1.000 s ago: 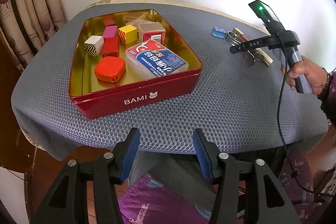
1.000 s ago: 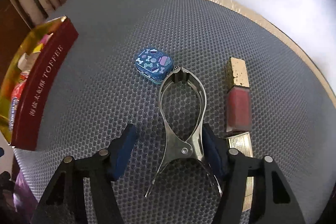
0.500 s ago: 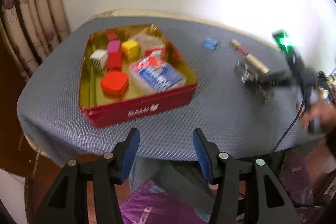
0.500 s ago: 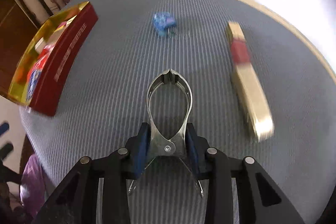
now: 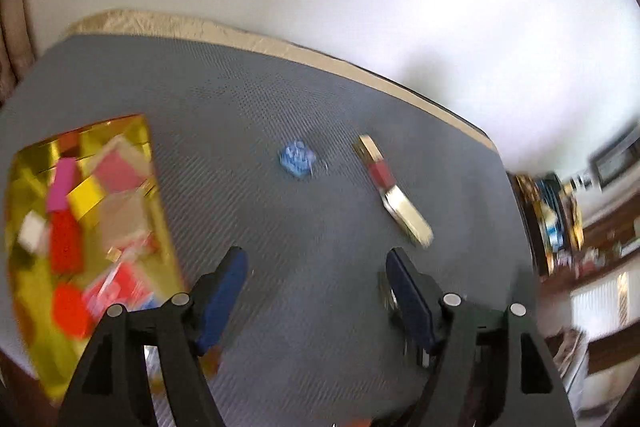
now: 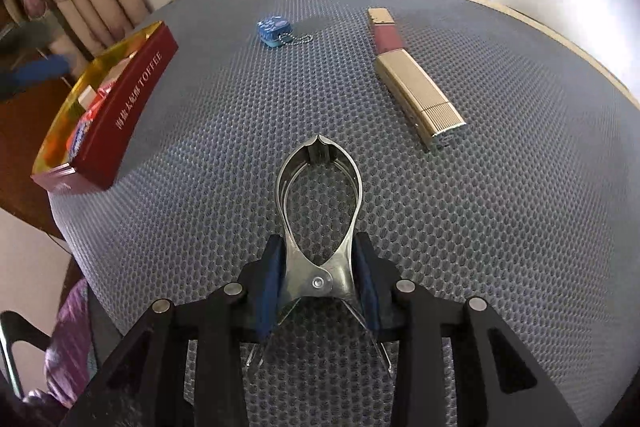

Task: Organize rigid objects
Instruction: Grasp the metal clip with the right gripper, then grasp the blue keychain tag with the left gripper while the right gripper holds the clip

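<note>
Shiny metal clip (image 6: 319, 223), seemingly foam-mesh mat (image 6: 480, 227)

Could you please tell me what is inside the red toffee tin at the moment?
The red tin holds coloured blocks, an orange piece and a blue-and-red packet. Blur, the left gripper and the tin's wall hide the rest.
</note>
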